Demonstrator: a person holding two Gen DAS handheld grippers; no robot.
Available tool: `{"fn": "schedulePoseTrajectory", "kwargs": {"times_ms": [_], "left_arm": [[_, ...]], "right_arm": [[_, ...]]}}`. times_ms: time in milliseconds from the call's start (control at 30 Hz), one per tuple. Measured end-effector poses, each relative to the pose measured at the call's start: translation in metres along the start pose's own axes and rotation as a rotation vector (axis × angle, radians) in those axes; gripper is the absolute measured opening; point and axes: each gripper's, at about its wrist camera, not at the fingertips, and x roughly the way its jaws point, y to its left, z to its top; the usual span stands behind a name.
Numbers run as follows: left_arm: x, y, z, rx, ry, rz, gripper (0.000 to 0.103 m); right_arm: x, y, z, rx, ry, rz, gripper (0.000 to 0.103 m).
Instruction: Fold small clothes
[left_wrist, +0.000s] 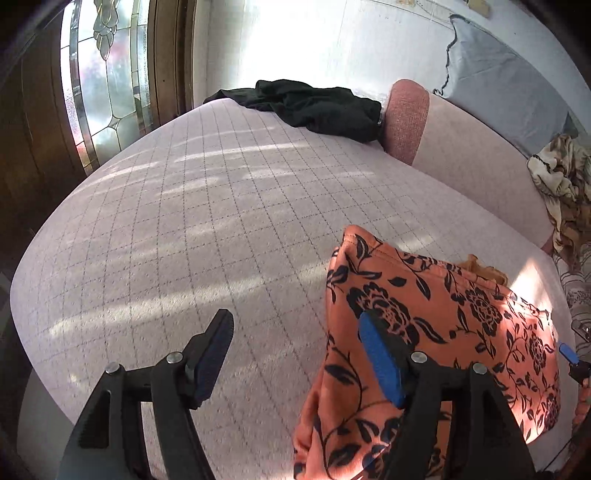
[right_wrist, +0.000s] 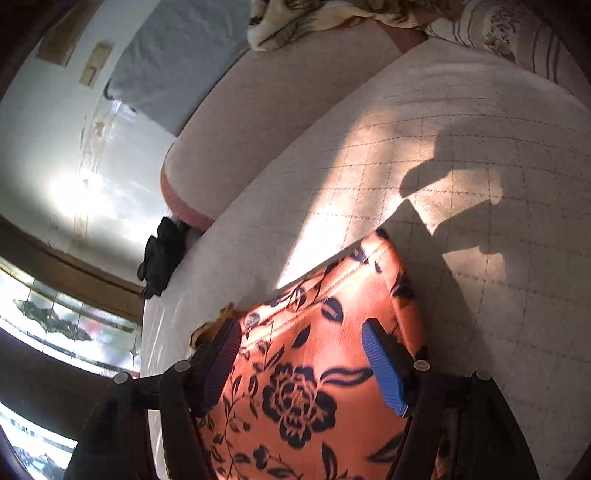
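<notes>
Folding looks partly done: the sofa seat (left_wrist: 177, 206) carries an orange floral garment (left_wrist: 443, 317), lying doubled and flat near its front edge. Both claws hover apart-jawed, gripping nothing: the left gripper (left_wrist: 295, 354) straddles the garment's left edge, the right gripper (right_wrist: 301, 365) hangs over its middle. Next, I judge, pinch an edge for another fold.

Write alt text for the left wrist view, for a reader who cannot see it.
An orange garment with a black flower print lies on a pale checked sofa seat, and the open left gripper hangs over its left edge, one finger above the cloth and one above bare seat. A black garment lies crumpled at the far end, near a stained-glass window.
</notes>
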Motion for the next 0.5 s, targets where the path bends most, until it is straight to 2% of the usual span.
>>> {"fn": "schedulePoseTrajectory", "kwargs": {"times_ms": [67,167,233,300,333,367,433,500], "left_arm": [[-0.011,-0.006,-0.018,0.016,0.007,-0.011,0.072],[-0.015,-0.012,-0.045,0.038,0.022,-0.027,0.077],[-0.002,-0.013,-0.062,0.055,0.077,0.011,0.077],[0.022,-0.01,-0.078,0.093,0.186,0.078,0.08],[0.017,-0.004,-0.08,0.069,0.159,0.054,0.08],[0.01,0.0,-0.08,0.048,0.145,0.058,0.08],[-0.004,0.004,-0.076,0.04,0.125,0.067,0.079],[-0.018,0.008,-0.075,0.038,0.064,0.064,0.08]], "right_arm": [[-0.018,0.009,-0.039,-0.025,0.049,0.054,0.071],[-0.044,0.007,-0.099,-0.019,0.072,0.116,0.077],[-0.051,-0.001,-0.127,-0.012,0.071,0.095,0.08],[-0.045,-0.017,-0.143,0.015,0.09,0.029,0.08],[-0.041,-0.027,-0.147,0.047,0.108,-0.001,0.08],[-0.042,-0.031,-0.147,0.068,0.103,0.014,0.08],[-0.054,-0.023,-0.145,0.048,0.077,-0.011,0.08],[-0.067,-0.009,-0.141,0.001,0.042,0.015,0.08]]}}
